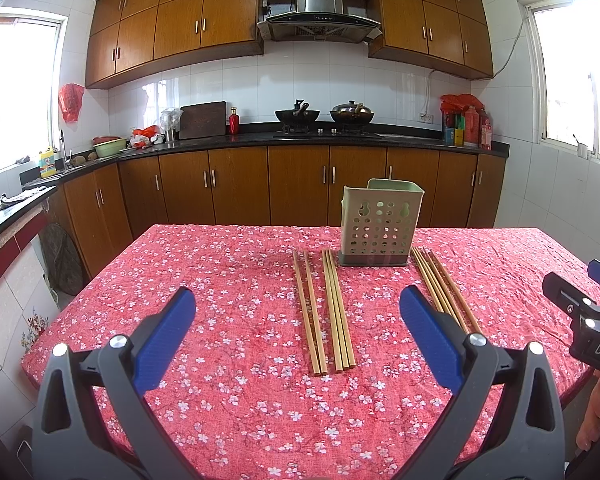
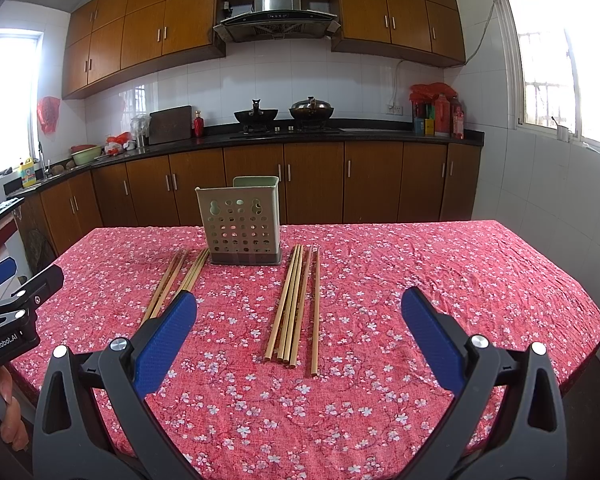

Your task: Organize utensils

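Both grippers hover above the near edge of the counter, which is covered in a red flowered cloth. Left gripper: jaws spread wide, nothing between them. Right gripper: the same, spread wide and empty.

Task items: a pale green perforated holder stands upright toward the far middle of the counter. No chopsticks are seen in it. Chopsticks lie flat on the cloth in three lots, all pointing roughly near-to-far:
- pair, left of the holder
- tight bundle, just right of that pair
- fanned group, right of the holder, with one stick lying slightly apart on its right side

Judged risks from here:
1. The sticks are thin, round and flat on soft, wrinkled cloth. Closing on them could pinch cloth as well, or roll a stick out sideways.
2. Sticks in each lot touch or nearly touch. Taking one may drag or scatter its neighbours; taking several may let one slip mid-carry.
3. The holder looks light. A stick tip striking its rim or wall at an angle could tip it or push it farther away.
4. The grippers are close together; both heading for the holder could collide.
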The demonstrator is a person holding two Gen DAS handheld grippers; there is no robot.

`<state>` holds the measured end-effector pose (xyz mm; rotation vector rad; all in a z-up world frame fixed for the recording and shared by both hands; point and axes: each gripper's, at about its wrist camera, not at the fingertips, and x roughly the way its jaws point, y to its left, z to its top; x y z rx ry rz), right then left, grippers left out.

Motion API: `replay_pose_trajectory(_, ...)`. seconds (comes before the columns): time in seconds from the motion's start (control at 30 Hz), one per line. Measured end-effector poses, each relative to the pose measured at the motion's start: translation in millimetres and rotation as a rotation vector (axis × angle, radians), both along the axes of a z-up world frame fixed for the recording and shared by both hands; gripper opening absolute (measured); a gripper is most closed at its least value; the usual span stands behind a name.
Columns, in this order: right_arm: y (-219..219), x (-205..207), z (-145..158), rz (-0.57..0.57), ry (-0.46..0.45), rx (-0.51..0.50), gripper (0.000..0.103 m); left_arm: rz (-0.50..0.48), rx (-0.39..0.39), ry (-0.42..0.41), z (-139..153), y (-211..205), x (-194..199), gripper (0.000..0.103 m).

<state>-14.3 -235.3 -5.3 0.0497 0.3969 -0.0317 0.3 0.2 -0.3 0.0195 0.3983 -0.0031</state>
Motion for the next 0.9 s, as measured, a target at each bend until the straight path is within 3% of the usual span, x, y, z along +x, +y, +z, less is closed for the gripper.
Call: replay_pose_trajectory(0.9, -0.6, 1.7, -2.4, -0.001, 0.001, 0.001, 0.101, 0.001, 0.002, 0.001, -0.2, -0.9, 2.5, 0.099)
